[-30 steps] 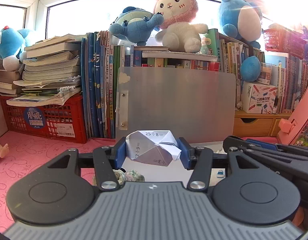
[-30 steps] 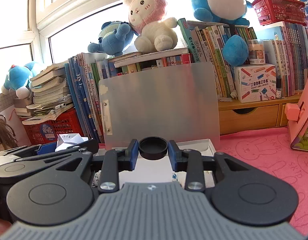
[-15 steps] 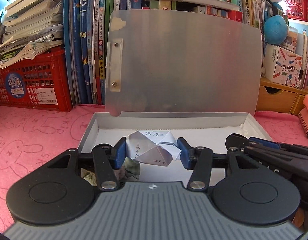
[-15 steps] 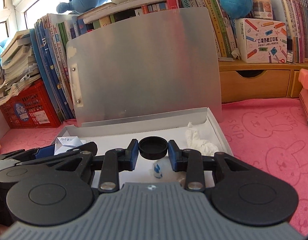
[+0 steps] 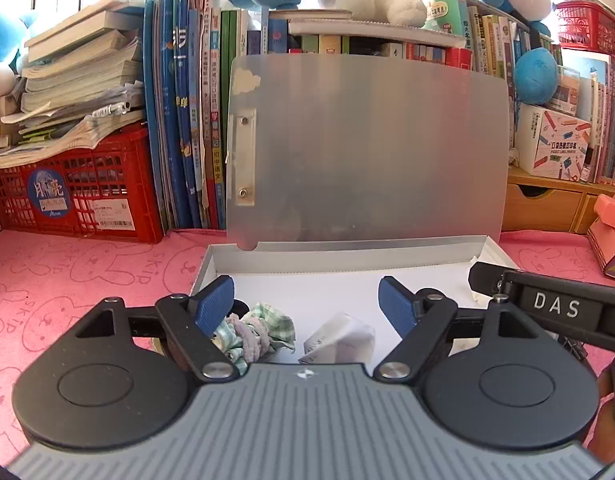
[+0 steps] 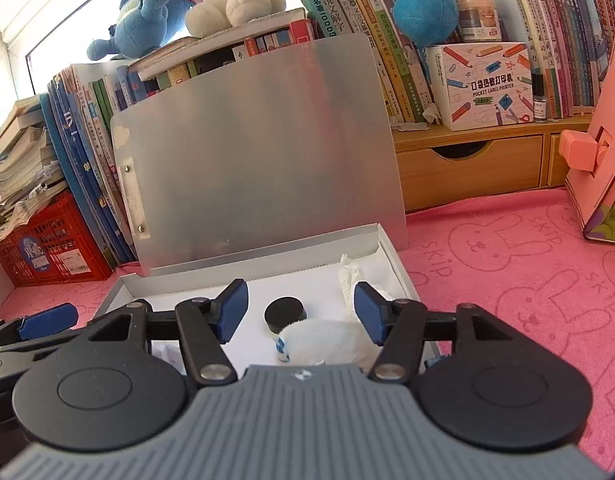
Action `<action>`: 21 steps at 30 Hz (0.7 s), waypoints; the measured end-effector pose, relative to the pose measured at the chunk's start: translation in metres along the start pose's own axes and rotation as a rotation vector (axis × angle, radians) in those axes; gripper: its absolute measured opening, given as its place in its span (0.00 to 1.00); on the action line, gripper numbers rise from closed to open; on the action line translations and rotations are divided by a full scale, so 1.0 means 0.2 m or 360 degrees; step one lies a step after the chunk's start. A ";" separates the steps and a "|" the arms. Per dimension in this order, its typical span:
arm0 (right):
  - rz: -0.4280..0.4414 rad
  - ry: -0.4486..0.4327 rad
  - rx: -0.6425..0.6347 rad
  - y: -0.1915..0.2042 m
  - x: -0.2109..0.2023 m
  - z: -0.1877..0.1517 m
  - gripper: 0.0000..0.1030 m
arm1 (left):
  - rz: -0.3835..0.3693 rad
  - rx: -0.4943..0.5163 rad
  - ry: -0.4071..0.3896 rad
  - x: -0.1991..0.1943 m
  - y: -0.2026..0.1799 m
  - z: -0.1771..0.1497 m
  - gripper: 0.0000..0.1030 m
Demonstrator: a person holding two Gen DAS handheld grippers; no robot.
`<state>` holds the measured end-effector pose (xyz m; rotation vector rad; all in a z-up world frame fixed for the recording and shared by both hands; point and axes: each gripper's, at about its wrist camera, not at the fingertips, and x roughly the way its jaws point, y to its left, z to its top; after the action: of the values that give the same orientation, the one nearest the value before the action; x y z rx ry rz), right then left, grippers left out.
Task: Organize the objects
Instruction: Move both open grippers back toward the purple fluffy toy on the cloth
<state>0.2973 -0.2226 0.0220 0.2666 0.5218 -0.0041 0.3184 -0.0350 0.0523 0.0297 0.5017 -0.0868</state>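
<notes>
A shallow white box [image 5: 211, 264] lies on the pink mat with its grey lid [image 5: 367, 148] standing upright behind it. My left gripper [image 5: 305, 304] hangs over the box's left half and its jaws are opening. A folded white paper [image 5: 339, 340] lies loose on the floor below them, beside a green checked cloth [image 5: 263, 328]. My right gripper [image 6: 301, 312] is over the right half of the box [image 6: 391, 252] and is opening too. The black cap [image 6: 285, 314] rests on the floor between its pads, touching neither. A white fluffy item [image 6: 327, 340] lies just in front of the cap.
A crumpled tissue [image 6: 347, 280] leans on the box's right wall. Behind the lid stand rows of books [image 5: 187, 120], a red crate [image 5: 75, 196] under stacked papers, and a wooden drawer shelf [image 6: 467, 164]. A pink stand [image 6: 599, 140] rises at the right.
Both grippers let go: the left opened and the folded paper dropped onto the box floor. The right opened and the black cap came to rest in the box. Both sank toward the box.
</notes>
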 end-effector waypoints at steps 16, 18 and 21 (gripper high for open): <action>0.0003 -0.0132 0.0070 -0.11 -0.49 -0.05 0.83 | -0.0087 0.0059 -0.0118 -0.54 -0.06 -0.09 0.90; 0.0000 -0.0137 0.0060 -0.11 -0.54 -0.07 0.83 | -0.0094 0.0067 -0.0113 -0.59 -0.06 -0.13 0.91; 0.0008 -0.0135 0.0045 -0.10 -0.60 -0.11 0.84 | -0.0104 0.0060 -0.0085 -0.64 -0.05 -0.20 0.91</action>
<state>0.1804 -0.2437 0.0572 0.2938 0.4372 -0.0179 0.1864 -0.0323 0.0788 0.0478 0.4479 -0.1608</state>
